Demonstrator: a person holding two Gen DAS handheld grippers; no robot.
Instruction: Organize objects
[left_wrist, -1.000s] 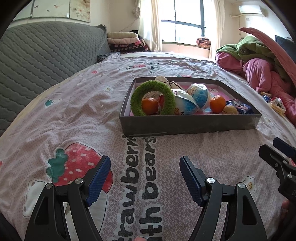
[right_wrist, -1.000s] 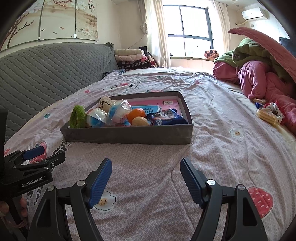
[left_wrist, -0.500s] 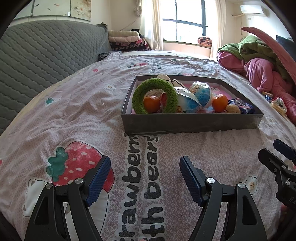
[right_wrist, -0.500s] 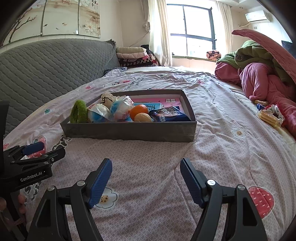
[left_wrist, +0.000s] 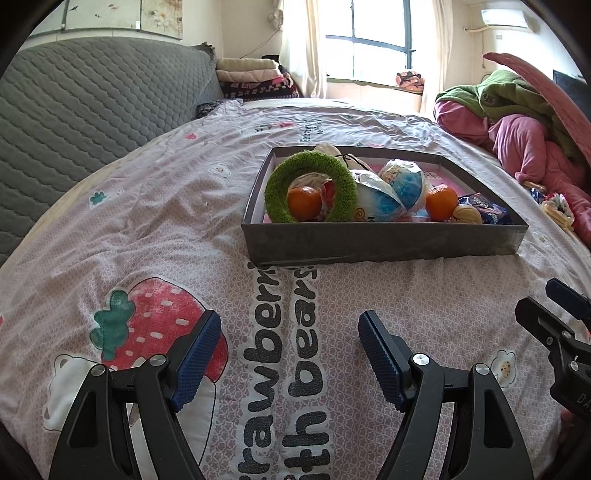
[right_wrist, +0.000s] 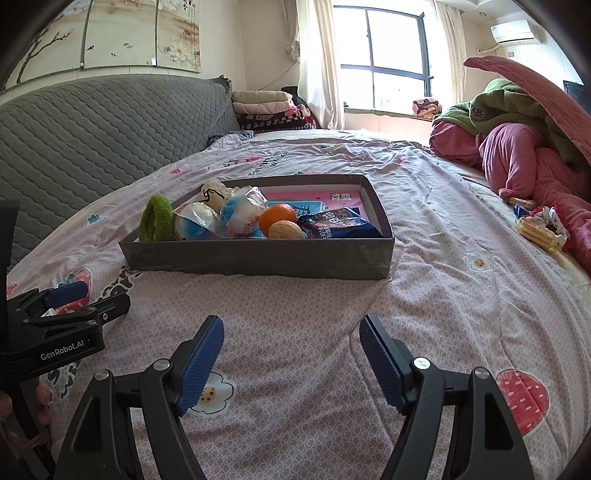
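My left tongs (left_wrist: 290, 354) and right tongs (right_wrist: 291, 360) hang released, ribbed blue pads apart, over the printed quilt (left_wrist: 155, 221); shallow grey cardboard box (left_wrist: 384, 243) ahead holds fuzzy green ring (left_wrist: 310, 186), tangerines, crinkly packets.

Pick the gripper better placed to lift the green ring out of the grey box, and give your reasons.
Left. The green ring stands at the grey box's left end, closer to the open, empty left gripper. The right gripper, also open, faces the opposite end.
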